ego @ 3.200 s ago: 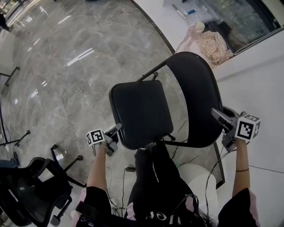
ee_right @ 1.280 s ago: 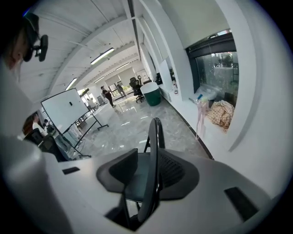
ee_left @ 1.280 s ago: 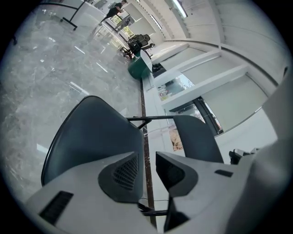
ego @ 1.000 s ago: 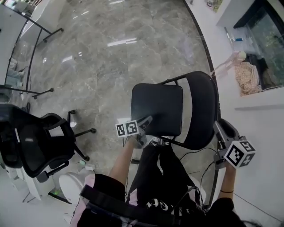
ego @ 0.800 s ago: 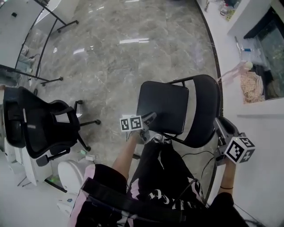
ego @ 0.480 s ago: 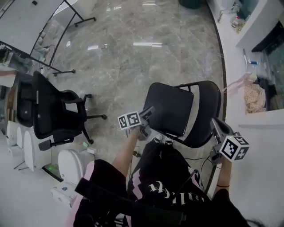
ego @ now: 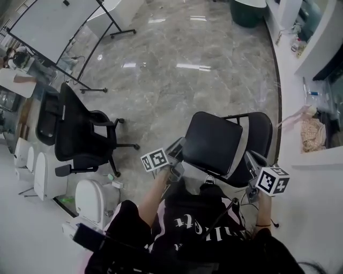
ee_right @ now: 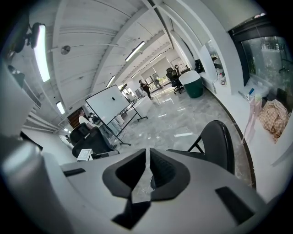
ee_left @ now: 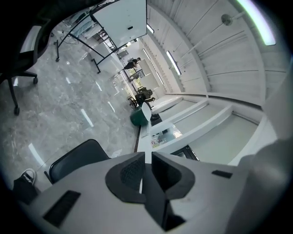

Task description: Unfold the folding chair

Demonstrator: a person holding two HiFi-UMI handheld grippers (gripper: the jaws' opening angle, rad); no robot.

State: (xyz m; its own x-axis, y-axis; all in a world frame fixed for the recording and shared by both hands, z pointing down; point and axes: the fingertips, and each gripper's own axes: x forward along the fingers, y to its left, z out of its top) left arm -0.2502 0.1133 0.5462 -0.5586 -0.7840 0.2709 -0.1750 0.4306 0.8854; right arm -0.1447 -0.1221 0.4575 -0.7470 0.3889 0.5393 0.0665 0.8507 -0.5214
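Observation:
The black folding chair (ego: 214, 142) stands unfolded on the marble floor, seat flat and backrest (ego: 258, 140) up at its right. My left gripper (ego: 177, 145) hovers by the seat's near left corner. Its jaws are closing with only a thin slit left, and nothing is between them (ee_left: 145, 160); the chair (ee_left: 75, 157) shows low at the left of the left gripper view. My right gripper (ego: 252, 159) is beside the backrest's near edge. Its jaws are closing too and are empty (ee_right: 147, 167), with the backrest (ee_right: 219, 141) ahead to the right.
A black office chair (ego: 80, 134) stands on the left, with a whiteboard on a stand (ego: 59, 21) behind it. White rounded units (ego: 96, 198) sit by my left leg. A white counter (ego: 316, 48) runs along the right, a green bin (ego: 246, 10) at the far end.
The head view has swung, bringing the office chair and whiteboard into sight. My left gripper has risen off the seat's corner. The right gripper has drawn slightly back from the backrest.

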